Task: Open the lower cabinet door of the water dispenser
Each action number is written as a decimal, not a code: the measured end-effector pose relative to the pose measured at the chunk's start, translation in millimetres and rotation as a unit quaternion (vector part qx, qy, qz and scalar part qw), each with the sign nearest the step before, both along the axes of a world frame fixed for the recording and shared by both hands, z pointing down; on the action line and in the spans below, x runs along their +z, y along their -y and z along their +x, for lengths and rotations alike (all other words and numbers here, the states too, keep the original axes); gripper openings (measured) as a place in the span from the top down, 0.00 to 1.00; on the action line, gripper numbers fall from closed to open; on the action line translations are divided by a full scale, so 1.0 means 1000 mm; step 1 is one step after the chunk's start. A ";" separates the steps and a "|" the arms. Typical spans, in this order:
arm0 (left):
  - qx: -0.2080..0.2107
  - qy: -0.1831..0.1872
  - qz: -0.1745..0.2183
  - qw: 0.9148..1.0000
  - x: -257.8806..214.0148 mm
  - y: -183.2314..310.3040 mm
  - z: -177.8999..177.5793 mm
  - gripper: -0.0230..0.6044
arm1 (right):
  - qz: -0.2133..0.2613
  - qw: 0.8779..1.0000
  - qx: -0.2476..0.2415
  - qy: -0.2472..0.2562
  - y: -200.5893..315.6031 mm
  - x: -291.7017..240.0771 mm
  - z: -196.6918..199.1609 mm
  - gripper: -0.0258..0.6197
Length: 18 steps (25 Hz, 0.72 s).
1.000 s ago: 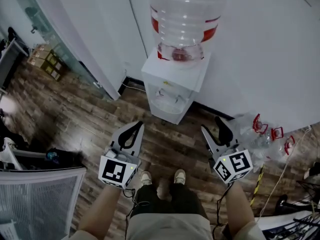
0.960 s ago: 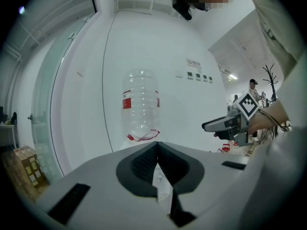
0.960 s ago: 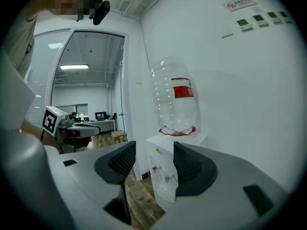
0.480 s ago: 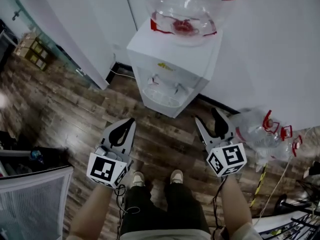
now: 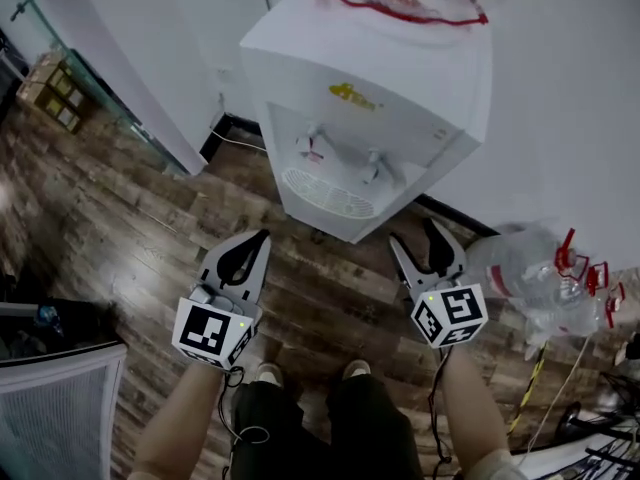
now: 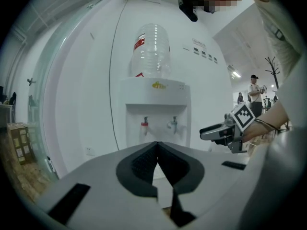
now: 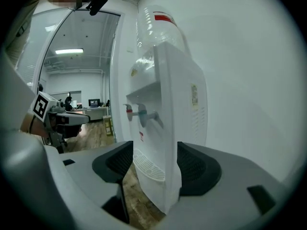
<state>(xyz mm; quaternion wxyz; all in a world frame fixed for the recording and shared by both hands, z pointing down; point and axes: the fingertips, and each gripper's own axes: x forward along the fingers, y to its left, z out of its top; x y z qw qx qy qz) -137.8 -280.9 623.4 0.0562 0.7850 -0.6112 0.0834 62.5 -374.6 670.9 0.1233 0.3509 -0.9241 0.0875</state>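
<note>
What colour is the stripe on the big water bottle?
The stripe on the bottle is red; the left gripper view shows it best.

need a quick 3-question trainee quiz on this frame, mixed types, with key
1. True or false: the left gripper is shut and empty.
2. Which gripper's jaws stand apart?
3. In the head view, the empty bottles lie on which side of the water dispenser? A) left B) right
Key: 1 true. 2 the right gripper; its jaws have just been opening, with nothing held between them. 3 B.
</note>
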 end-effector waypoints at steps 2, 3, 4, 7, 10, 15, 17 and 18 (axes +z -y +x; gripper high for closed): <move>-0.004 -0.002 -0.002 1.000 0.026 0.005 -0.005 0.96 | 0.001 1.000 -0.001 -0.002 0.006 0.027 -0.001 0.52; -0.007 -0.003 -0.002 1.000 0.038 0.009 -0.007 0.96 | 0.001 1.000 -0.001 -0.001 0.009 0.040 -0.002 0.50; -0.009 -0.006 -0.002 1.000 0.049 0.013 -0.009 0.96 | 0.002 1.000 0.000 0.000 0.013 0.054 -0.002 0.49; -0.015 -0.020 0.001 1.000 0.081 0.023 -0.010 0.96 | 0.009 1.000 0.000 -0.004 0.024 0.098 -0.003 0.48; -0.019 -0.023 -0.003 1.000 0.111 0.030 -0.009 0.96 | 0.004 1.000 0.001 0.005 0.032 0.140 -0.007 0.47; 0.001 0.016 -0.003 1.000 0.146 0.035 0.001 0.96 | -0.015 0.999 0.029 -0.004 0.060 0.200 -0.010 0.47; 0.005 0.023 -0.005 1.000 0.159 0.035 0.002 0.96 | -0.025 0.999 0.038 -0.006 0.068 0.221 -0.009 0.47; 0.006 0.025 -0.007 1.000 0.164 0.036 0.001 0.96 | -0.029 0.999 0.038 -0.008 0.070 0.231 -0.010 0.48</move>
